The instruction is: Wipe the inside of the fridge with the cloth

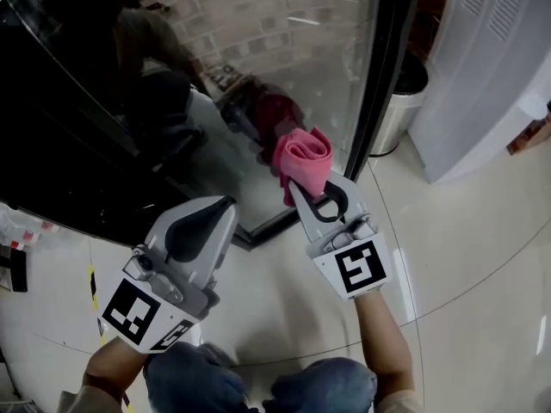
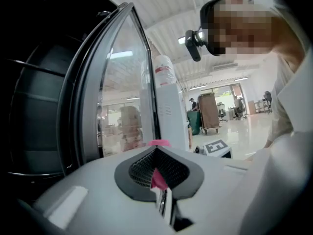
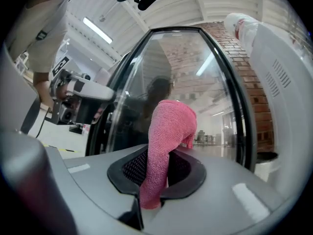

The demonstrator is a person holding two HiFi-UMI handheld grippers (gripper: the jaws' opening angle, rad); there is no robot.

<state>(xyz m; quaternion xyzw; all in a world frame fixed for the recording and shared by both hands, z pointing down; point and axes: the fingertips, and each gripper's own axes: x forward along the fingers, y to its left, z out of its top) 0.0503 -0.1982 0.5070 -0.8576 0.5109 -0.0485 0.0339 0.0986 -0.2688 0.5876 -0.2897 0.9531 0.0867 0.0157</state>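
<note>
Two jaws of the right gripper (image 1: 317, 192) clamped the soft, light pink knitted cloth (image 1: 303, 157) at its lower fold, the best hold, just before the curved glass fridge door (image 1: 258, 58). The left gripper (image 1: 219, 209) was closed and apparently empty.

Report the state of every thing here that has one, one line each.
fridge door: open, swung outward.
cloth: bunched, clamped between jaws.
right hand-held gripper: shut on the cloth.
left hand-held gripper: jaws together, holding nothing.
</note>
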